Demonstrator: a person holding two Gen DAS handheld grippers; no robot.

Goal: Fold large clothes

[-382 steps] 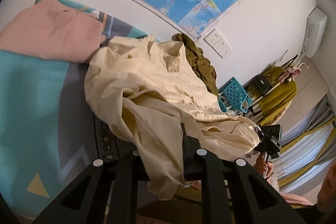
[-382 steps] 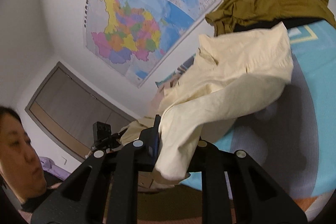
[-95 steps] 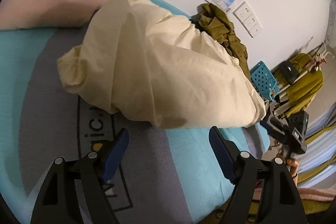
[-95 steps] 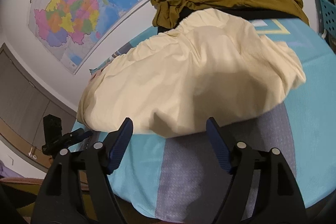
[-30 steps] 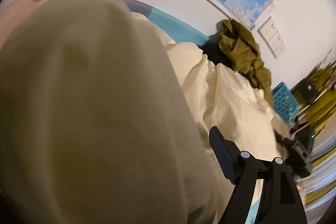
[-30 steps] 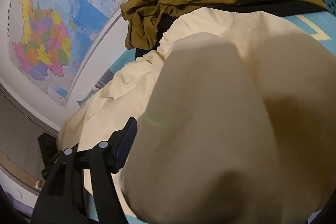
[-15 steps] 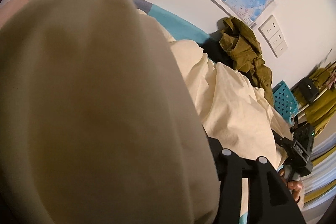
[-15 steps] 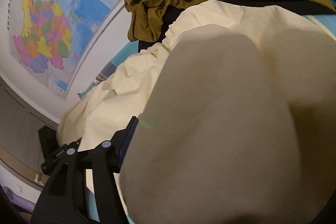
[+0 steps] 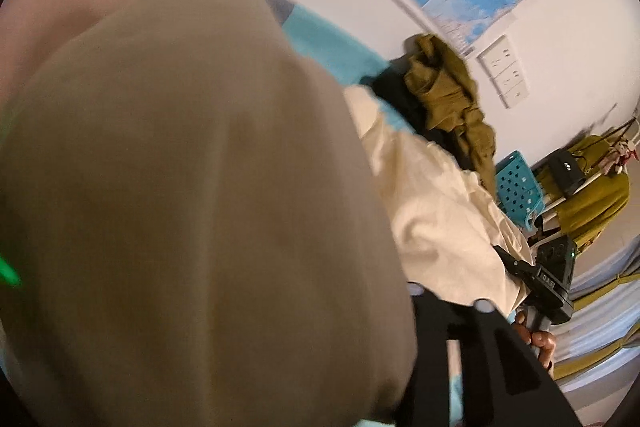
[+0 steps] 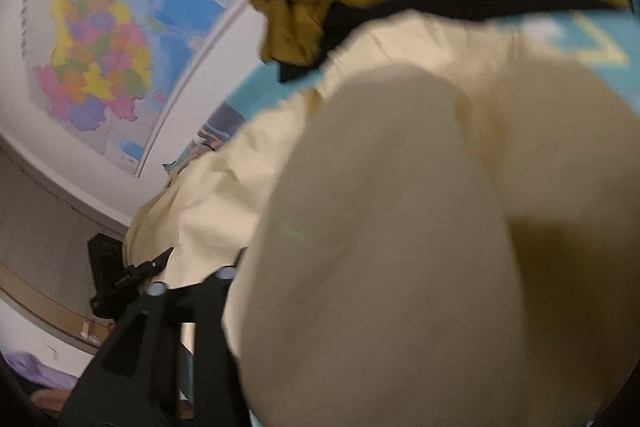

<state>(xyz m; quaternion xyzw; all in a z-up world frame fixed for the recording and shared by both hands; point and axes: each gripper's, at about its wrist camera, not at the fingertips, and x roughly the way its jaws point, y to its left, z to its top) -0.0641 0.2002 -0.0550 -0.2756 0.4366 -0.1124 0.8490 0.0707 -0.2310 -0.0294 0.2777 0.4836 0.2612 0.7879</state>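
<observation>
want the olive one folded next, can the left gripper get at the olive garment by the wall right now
Probably not yet. The left gripper seems shut on the cream garment, whose bulk lies between it and the olive garment; it would need to let go first.

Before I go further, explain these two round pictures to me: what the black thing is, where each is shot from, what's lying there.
No robot here: a person holds a black two-finger gripper in each hand, each with a fisheye camera looking along its fingers. One picture is from the left gripper, the other from the right gripper. Both appear shut on the cream garment, which bulges over each lens. It lies on a teal bedspread, near an olive garment by the wall. A map hangs above.
</observation>
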